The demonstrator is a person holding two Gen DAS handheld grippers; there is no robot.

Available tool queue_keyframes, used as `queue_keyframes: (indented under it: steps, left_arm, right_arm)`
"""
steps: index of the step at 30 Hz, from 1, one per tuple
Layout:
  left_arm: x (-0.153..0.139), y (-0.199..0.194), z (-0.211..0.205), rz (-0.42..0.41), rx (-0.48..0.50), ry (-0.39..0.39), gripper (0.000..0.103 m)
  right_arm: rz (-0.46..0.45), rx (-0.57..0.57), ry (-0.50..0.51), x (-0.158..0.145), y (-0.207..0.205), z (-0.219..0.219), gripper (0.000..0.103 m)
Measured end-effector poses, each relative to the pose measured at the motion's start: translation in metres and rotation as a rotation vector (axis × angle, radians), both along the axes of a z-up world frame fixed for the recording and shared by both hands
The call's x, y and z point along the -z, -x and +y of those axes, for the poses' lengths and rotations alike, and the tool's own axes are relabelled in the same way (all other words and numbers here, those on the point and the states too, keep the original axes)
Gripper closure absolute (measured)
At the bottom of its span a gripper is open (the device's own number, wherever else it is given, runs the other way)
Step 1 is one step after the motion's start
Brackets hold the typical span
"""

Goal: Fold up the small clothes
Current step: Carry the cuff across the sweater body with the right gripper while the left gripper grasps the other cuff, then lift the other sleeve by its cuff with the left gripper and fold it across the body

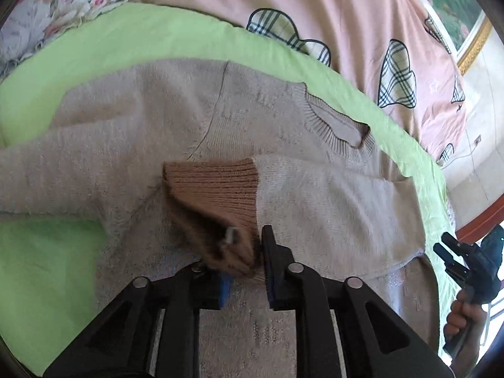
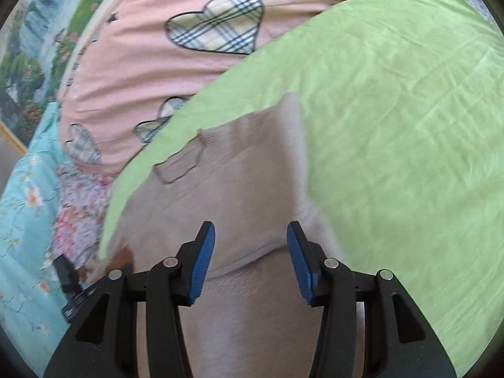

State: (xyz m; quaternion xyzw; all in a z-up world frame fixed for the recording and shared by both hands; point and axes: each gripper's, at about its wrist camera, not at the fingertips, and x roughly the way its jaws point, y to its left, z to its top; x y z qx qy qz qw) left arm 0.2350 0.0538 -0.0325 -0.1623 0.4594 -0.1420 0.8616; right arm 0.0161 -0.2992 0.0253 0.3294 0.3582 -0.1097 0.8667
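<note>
A beige knit sweater (image 1: 267,119) lies flat on a green sheet (image 1: 126,41), its ribbed neckline (image 1: 340,126) toward the upper right. One sleeve (image 1: 340,195) is folded across the body. My left gripper (image 1: 249,245) is shut on that sleeve's brown ribbed cuff (image 1: 214,186) and holds it over the sweater's middle. My right gripper (image 2: 250,236) is open and empty, just above the sweater (image 2: 245,170) near its folded edge. It also shows at the right edge of the left wrist view (image 1: 453,252), held in a hand.
A pink quilt with plaid hearts (image 1: 330,9) lies past the green sheet (image 2: 393,110). Floral bedding (image 2: 28,208) lies at the left in the right wrist view. A framed picture (image 1: 460,15) hangs at the upper right.
</note>
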Motion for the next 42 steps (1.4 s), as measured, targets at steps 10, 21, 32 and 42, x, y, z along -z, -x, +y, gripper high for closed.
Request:
queue_keyframes:
  steps: [10,21,32,42]
  left_arm:
    - [-0.009,0.012,-0.012,-0.064,0.05,-0.076,0.097]
    - [-0.003,0.024,0.014,-0.018,-0.02,-0.039,0.089]
    - [-0.003,0.069,0.07,0.015,-0.124,0.077,0.058]
    - [-0.018,0.078,0.189,-0.002,-0.398,0.115,0.027]
  right_arm:
    - [0.185,-0.091,0.126,0.036,-0.062,-0.021,0.08]
    - [0.182,-0.041,0.175,0.02,-0.043,-0.026,0.075]
    - [0.057,-0.212,0.071,0.011,0.0,0.061,0.055]
    - [0.104,-0.308,0.023,0.035,0.011,0.12,0.053]
